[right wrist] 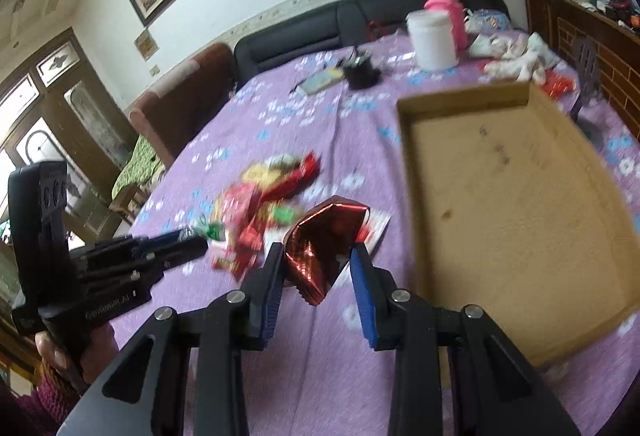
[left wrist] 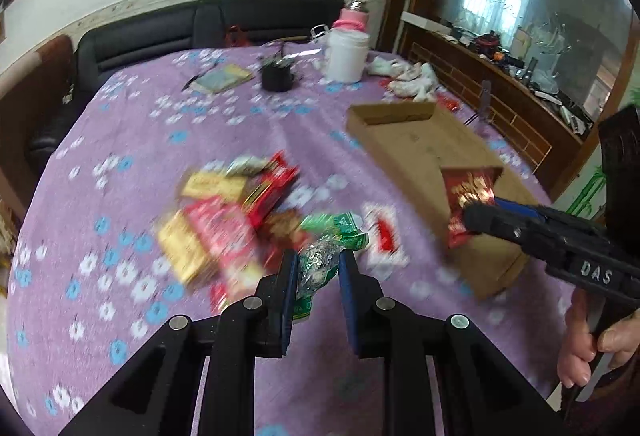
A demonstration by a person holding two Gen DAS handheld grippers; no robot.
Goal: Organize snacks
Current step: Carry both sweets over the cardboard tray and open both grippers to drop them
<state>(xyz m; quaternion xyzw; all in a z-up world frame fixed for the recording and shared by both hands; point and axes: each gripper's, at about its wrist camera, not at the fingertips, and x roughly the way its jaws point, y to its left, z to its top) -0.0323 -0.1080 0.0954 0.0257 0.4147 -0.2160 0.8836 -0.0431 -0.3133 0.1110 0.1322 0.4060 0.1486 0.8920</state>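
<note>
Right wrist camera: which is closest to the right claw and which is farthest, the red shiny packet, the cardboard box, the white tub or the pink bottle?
1. Red shiny packet: gripped in the right claw.
2. Cardboard box: just to its right on the table.
3. White tub: across the table, at the back.
4. Pink bottle: right behind the tub, farthest.

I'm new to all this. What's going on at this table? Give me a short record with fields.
setting: round table under a purple flowered cloth
left tongs: shut on a green packet
right tongs: shut on a shiny red packet
snack pile: loose packets lying mid-table, blurred
cardboard tray: shallow, nothing visible inside
far side: white jar, pink bottle
</note>
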